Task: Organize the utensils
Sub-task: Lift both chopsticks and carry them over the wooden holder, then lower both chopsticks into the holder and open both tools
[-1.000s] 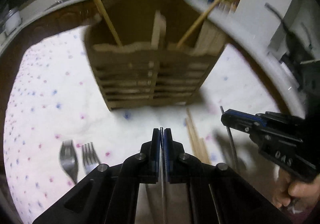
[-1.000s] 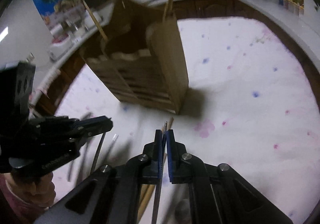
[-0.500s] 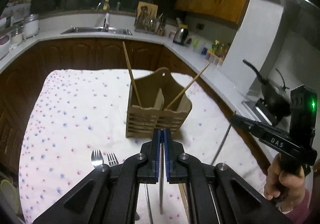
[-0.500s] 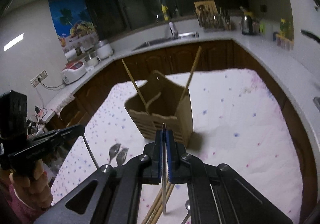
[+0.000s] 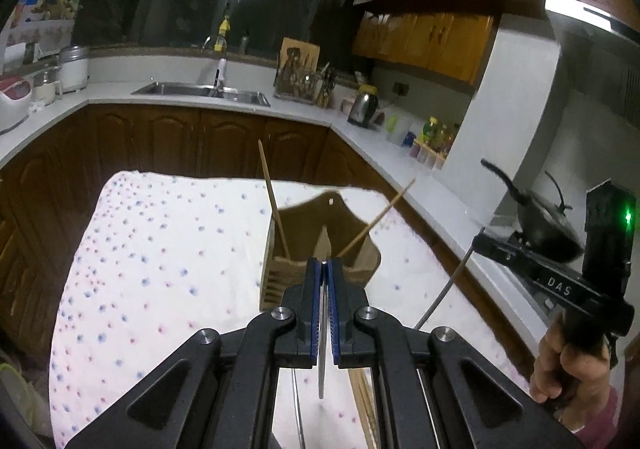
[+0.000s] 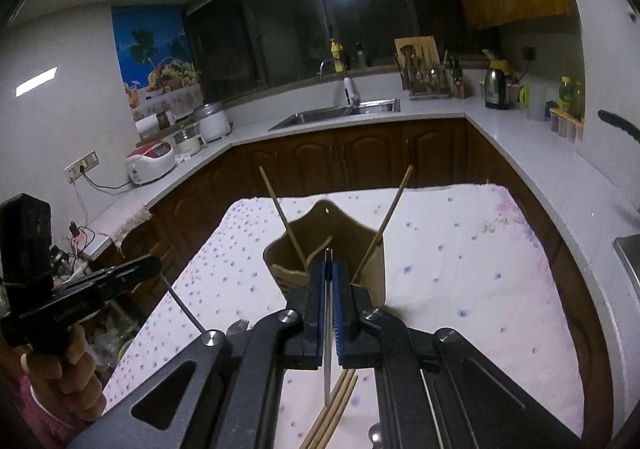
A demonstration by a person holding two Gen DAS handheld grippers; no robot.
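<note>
A wooden utensil holder (image 5: 324, 249) (image 6: 340, 245) stands on the dotted white cloth with two chopsticks (image 5: 274, 201) (image 6: 394, 205) leaning in it. My left gripper (image 5: 325, 269) is shut on a thin metal utensil handle (image 5: 322, 361), held high above the cloth in front of the holder. My right gripper (image 6: 329, 269) is shut on another thin metal utensil (image 6: 328, 361), also raised; it shows at the right of the left wrist view (image 5: 480, 243) with its utensil (image 5: 444, 289) hanging down. The left gripper shows at the left of the right wrist view (image 6: 154, 267).
Loose chopsticks (image 6: 334, 413) and a fork (image 6: 239, 325) lie on the cloth (image 6: 460, 289) below the grippers. Counters surround the table, with a sink (image 5: 200, 89), a kettle (image 6: 496, 89), a rice cooker (image 6: 150, 161) and a black pan (image 5: 548, 233).
Both grippers have lifted up and back from the cloth, each with a metal utensil clamped. The holder now looks smaller and farther below, and the forks have dropped from the left view.
</note>
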